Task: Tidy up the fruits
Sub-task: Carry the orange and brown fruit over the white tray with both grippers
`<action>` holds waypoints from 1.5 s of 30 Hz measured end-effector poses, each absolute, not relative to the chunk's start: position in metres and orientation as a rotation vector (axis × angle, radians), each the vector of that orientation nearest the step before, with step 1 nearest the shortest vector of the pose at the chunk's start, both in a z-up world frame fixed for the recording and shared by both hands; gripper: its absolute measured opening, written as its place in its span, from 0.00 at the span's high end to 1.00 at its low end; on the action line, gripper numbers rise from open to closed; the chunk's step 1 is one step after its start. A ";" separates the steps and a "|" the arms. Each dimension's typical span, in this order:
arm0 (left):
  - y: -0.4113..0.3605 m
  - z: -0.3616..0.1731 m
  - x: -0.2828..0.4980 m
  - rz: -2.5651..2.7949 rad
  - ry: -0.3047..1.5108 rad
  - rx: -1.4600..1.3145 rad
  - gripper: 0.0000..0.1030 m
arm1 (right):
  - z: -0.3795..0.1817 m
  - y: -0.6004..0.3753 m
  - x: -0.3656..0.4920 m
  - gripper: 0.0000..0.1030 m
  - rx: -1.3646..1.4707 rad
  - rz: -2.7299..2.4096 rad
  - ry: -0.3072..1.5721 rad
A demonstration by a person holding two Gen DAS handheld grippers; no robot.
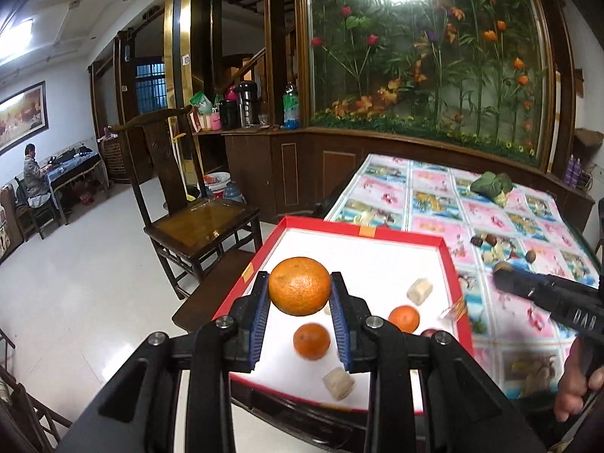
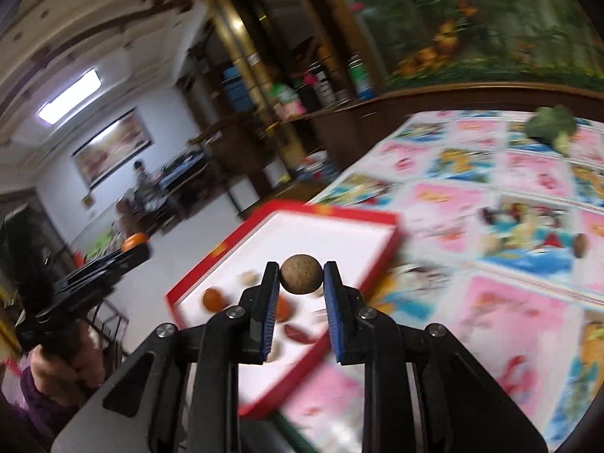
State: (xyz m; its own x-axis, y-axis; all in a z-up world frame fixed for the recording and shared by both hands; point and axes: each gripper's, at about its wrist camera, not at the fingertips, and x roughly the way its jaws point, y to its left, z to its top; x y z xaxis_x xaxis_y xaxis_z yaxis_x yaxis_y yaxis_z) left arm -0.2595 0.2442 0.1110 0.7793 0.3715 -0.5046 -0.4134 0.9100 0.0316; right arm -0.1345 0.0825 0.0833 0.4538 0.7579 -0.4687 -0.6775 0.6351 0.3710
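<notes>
1. Between the left gripper [image 1: 300, 287] jaws: a large orange [image 1: 299, 285], clamped by both blue pads [image 1: 260, 317] and held in the air above the red tray [image 1: 362, 229].
2. Between the right gripper [image 2: 301, 279] jaws: a small round brown fruit [image 2: 301, 274], pinched at the fingertips, above the tray's near-right edge. View is motion-blurred, so exact height over the tray is unclear.
3. Inside the tray, on its white floor: two smaller oranges [image 1: 312, 341] [image 1: 404, 318], well apart from each other, plus two pale cut pieces [image 1: 419, 291] [image 1: 338, 383], possibly banana. A dark red item sits near the right rim, partly hidden.
4. Outside the tray, on the patterned tablecloth [image 1: 434, 196]: a cluster of small brown and pale items [image 1: 498, 247] still unsorted, and a green vegetable [image 1: 490, 185] far back.
5. Step, as judged: both grippers are carrying fruit for drop-off in the tray; collection looks partway done.
6. Next move calls for lowering each fruit close to a bare patch of tray floor, clear of the oranges already there, then opening the jaws. Round fruit may roll, so release low.
</notes>
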 end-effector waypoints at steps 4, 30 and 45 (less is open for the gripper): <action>0.248 0.098 -0.266 0.384 0.555 -0.097 0.71 | 0.068 0.109 -0.154 0.75 0.060 0.943 0.685; 0.224 0.051 -0.232 0.287 0.707 -0.047 0.71 | 0.034 0.137 -0.134 0.75 -0.035 0.811 0.725; 0.223 0.041 -0.224 0.307 0.749 -0.033 0.71 | 0.030 0.141 -0.132 0.75 -0.051 0.799 0.759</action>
State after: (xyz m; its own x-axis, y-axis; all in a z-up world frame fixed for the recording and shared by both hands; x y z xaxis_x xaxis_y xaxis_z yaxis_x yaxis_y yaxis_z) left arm -0.2240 0.2228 0.0407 0.6899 0.2631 -0.6744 -0.2863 0.9548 0.0796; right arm -0.1324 0.1413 0.0304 0.4520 0.6288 -0.6327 -0.6640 0.7108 0.2321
